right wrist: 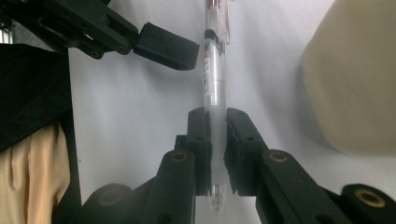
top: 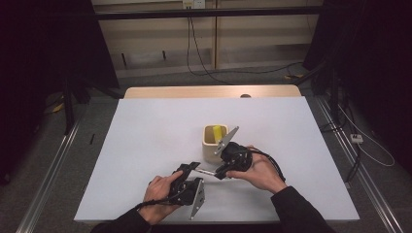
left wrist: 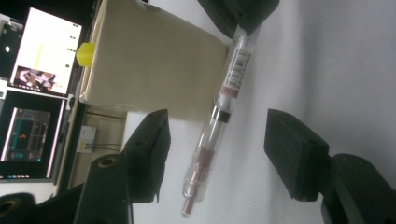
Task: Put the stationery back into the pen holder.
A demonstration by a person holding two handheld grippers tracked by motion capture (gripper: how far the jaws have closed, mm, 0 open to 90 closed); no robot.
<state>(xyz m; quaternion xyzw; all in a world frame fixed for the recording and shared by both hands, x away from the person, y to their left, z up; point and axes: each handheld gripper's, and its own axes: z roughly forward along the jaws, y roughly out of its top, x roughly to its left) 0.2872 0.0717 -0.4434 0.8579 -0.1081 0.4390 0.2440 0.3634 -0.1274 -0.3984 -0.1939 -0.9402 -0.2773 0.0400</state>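
Right now my right gripper (right wrist: 216,140) is clenched on a clear pen (right wrist: 215,79), squeezing its barrel near one end and holding it just above the white table (top: 145,145), close beside the beige cup (top: 212,145) with the yellow piece (top: 217,131) inside. The pen's long axis runs straight out from those jaws toward my left gripper (left wrist: 215,154), whose jaws stand apart on either side of the far end, touching nothing yet. Both hands sit low and near each other, my left one pointing across toward the right.
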